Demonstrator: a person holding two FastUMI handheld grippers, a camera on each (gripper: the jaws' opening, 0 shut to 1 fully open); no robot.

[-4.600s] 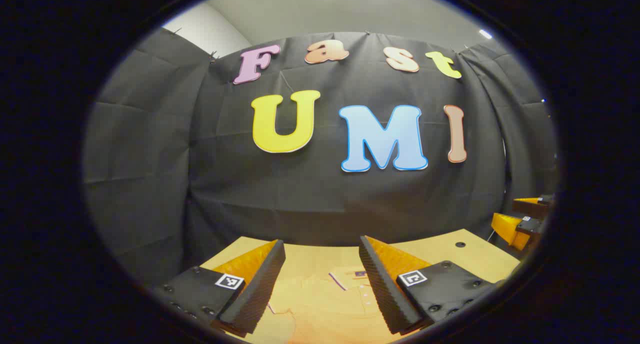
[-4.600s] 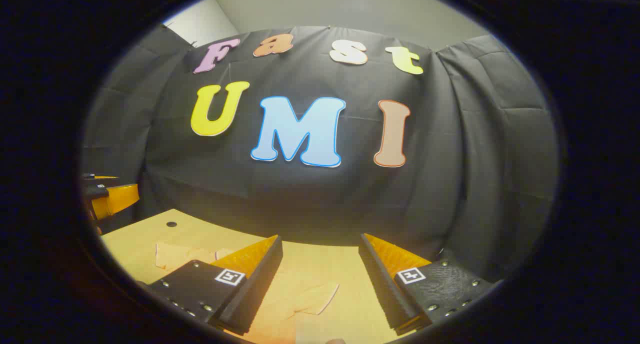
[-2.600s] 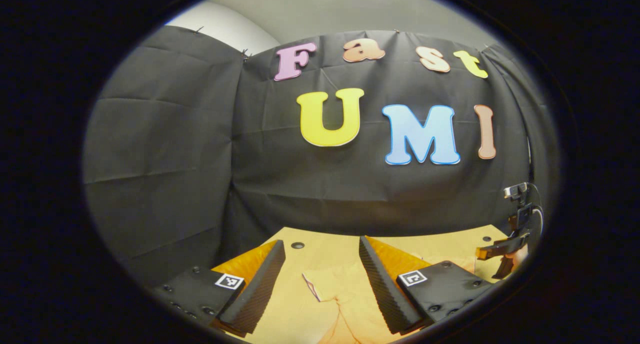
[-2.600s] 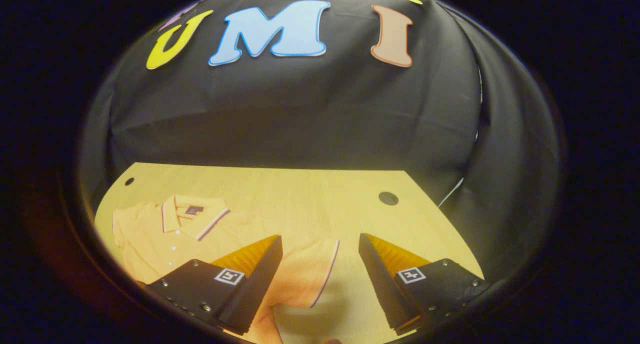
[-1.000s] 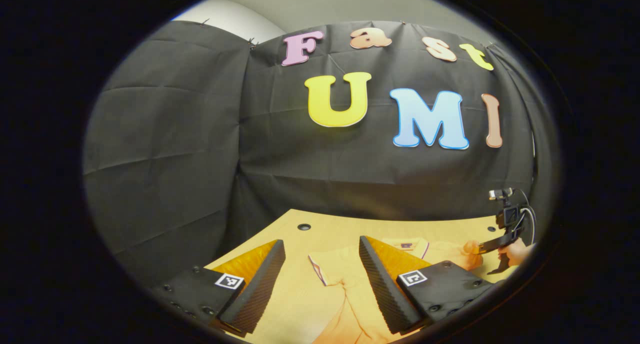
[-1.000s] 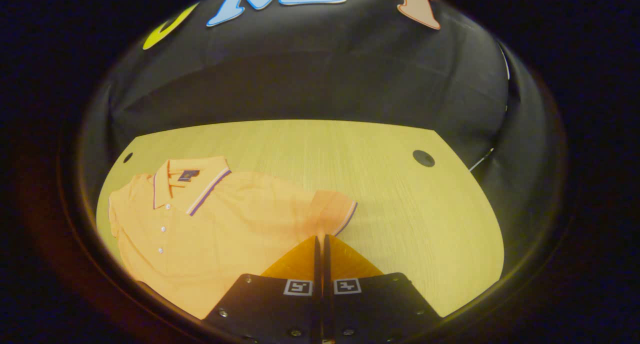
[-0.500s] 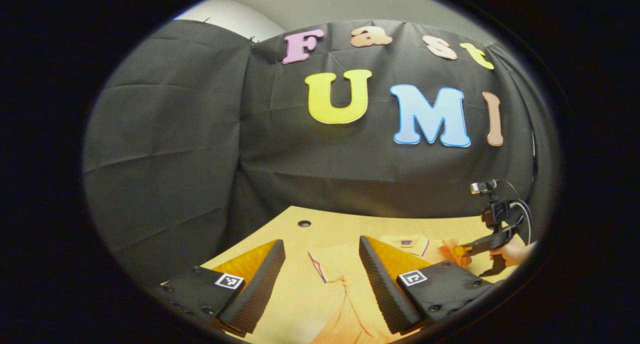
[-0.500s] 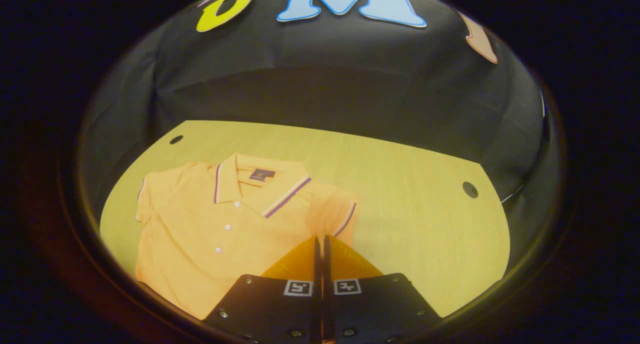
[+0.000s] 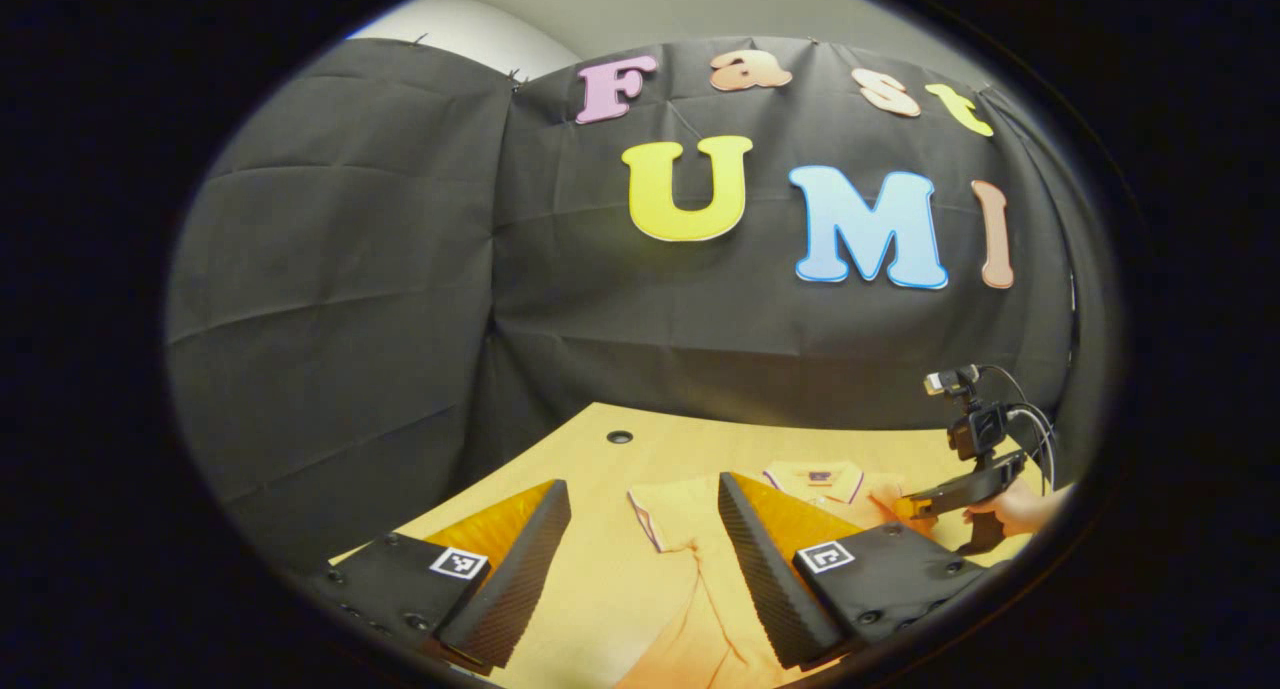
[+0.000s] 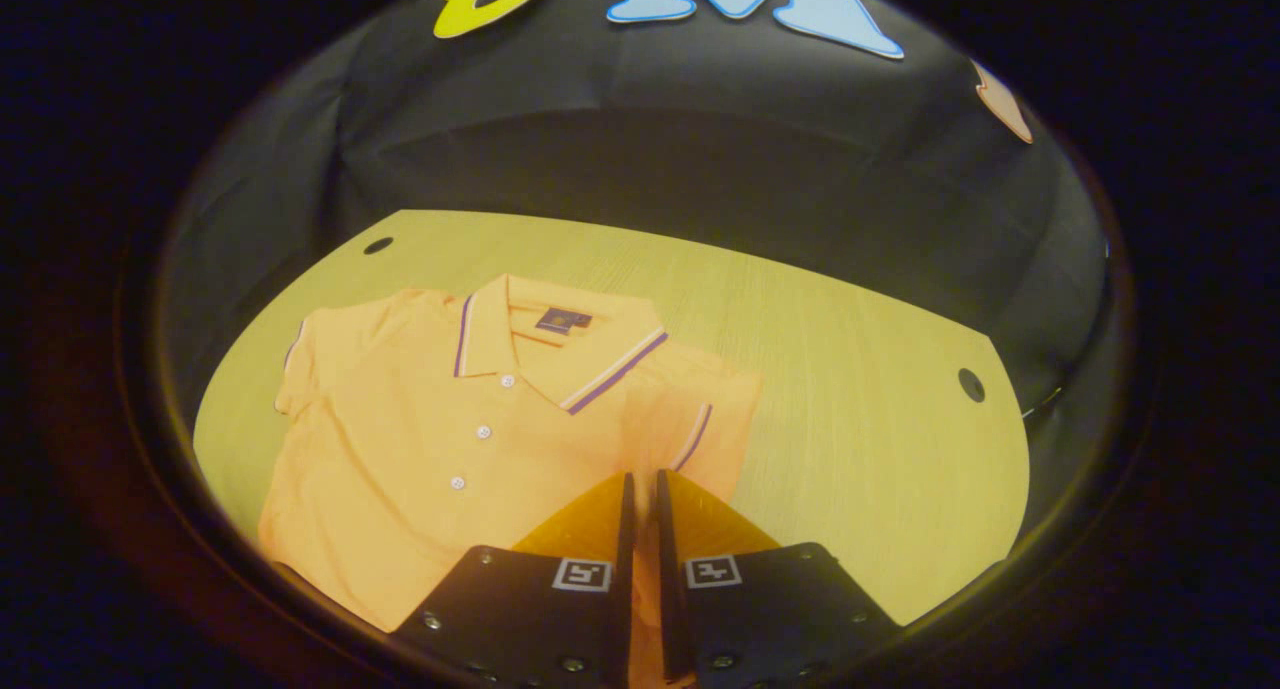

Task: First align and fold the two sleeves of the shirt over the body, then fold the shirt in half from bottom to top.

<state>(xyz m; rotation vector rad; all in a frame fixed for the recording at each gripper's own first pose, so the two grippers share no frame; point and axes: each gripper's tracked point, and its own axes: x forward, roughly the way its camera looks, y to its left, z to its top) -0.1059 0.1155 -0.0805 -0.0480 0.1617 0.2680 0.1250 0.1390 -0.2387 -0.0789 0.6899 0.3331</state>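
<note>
Lying flat on table (image 10: 860, 389): orange shirt (image 10: 430, 439), soft, limp, best pinched at sleeve hem; right tool (image 10: 640, 489) nearly closing on sleeve (image 10: 700, 414) at 6 o'clock; left tool (image 9: 640, 509) gaping.

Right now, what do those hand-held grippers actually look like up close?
Each hand-held gripper has two wedge-shaped fingers with ribbed inner faces, bolted to black plates carrying small square black-and-white markers, as on the left gripper and the right gripper. In the left gripper view, the right gripper carries a small camera on a black stalk with looping cables.
</note>
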